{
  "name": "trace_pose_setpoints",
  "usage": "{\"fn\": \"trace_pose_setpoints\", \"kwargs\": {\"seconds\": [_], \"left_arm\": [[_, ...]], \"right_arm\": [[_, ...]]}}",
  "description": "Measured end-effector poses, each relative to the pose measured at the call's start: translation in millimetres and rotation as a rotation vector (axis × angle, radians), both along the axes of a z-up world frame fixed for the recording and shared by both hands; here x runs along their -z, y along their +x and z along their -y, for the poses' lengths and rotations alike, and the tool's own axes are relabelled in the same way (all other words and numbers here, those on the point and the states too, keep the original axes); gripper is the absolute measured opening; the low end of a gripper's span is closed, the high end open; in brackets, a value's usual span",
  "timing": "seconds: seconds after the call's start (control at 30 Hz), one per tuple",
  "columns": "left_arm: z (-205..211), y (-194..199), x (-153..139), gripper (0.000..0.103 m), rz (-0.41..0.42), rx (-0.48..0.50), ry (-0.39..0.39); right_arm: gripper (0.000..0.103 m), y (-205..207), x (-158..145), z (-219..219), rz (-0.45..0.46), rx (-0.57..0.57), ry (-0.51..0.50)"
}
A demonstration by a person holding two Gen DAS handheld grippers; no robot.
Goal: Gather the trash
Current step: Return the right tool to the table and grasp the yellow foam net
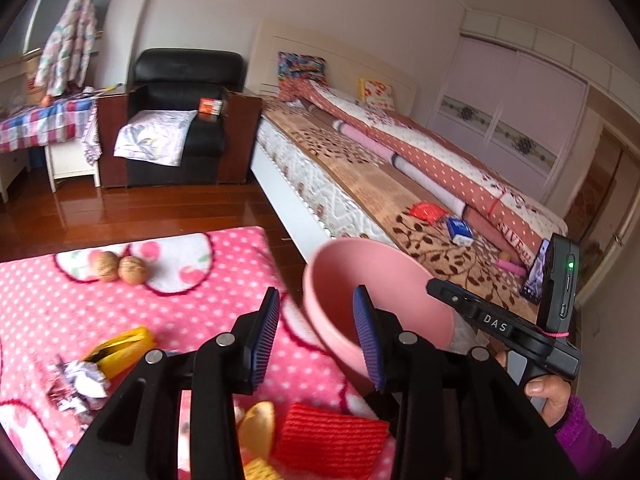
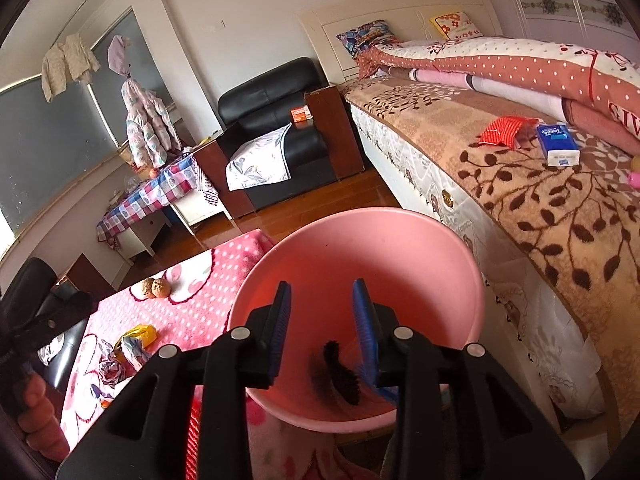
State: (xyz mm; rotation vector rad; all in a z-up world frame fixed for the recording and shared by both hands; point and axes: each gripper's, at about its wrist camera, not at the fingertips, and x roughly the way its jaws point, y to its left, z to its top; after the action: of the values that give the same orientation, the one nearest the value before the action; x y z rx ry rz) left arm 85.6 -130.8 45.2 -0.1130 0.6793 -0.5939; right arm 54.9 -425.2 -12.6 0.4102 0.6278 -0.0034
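A pink bin (image 1: 376, 304) (image 2: 360, 256) stands at the right edge of a pink dotted blanket (image 1: 48, 304). My right gripper (image 2: 321, 285) hangs open over the bin's mouth with nothing between its fingers. A black fuzzy scrap (image 2: 340, 376) lies in the bin. My left gripper (image 1: 317, 291) is open and empty just left of the bin. Below it lie an orange peel (image 1: 260, 426) and a red ribbed packet (image 1: 330, 434). Further left are a yellow wrapper (image 1: 120, 350) (image 2: 136, 336), crumpled foil paper (image 1: 78, 380) (image 2: 110, 368) and two walnuts (image 1: 116, 270) (image 2: 156, 288).
A bed (image 2: 520, 184) runs along the right, with a red packet (image 2: 502, 130) and a blue tissue pack (image 2: 558, 144) on it. A black armchair (image 1: 180, 120) and a table with a checked cloth (image 1: 44, 120) stand across the wooden floor (image 1: 160, 212). A hand (image 1: 548, 394) holds the right gripper.
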Motion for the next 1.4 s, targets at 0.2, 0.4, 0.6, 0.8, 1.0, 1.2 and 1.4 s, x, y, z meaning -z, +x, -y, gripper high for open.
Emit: {"fn": "trace_pose_setpoints", "kwargs": {"seconds": [0.2,0.4,0.6,0.8,1.0,1.2,1.4], "left_arm": [[-36,-15,-13,0.038,0.044,-0.057,0.000],[-73,-35,-18,0.043,0.085,-0.110,0.033],[-106,-57,-5,0.043,0.065,-0.105,0.069],[-125,-76,23,0.043,0.003,-0.091,0.120],[-140,-88,49,0.043,-0.060,-0.108,0.149],[-154,-87,67,0.043,-0.118,-0.150,0.151],[-158,-80,67,0.043,-0.115,-0.178,0.146]], "right_arm": [[0.033,-13,-12,-25,0.031,-0.041,-0.053],[0.033,-29,-14,-62,0.054,-0.128,-0.100],[0.033,-45,-11,-98,0.025,-0.256,-0.072],[0.033,-54,-2,-142,-0.029,-0.461,0.004],[0.033,-58,10,-182,-0.074,-0.565,-0.040],[0.033,-50,23,-195,-0.125,-0.561,-0.039],[0.014,-49,23,-203,-0.116,-0.590,-0.051]]}}
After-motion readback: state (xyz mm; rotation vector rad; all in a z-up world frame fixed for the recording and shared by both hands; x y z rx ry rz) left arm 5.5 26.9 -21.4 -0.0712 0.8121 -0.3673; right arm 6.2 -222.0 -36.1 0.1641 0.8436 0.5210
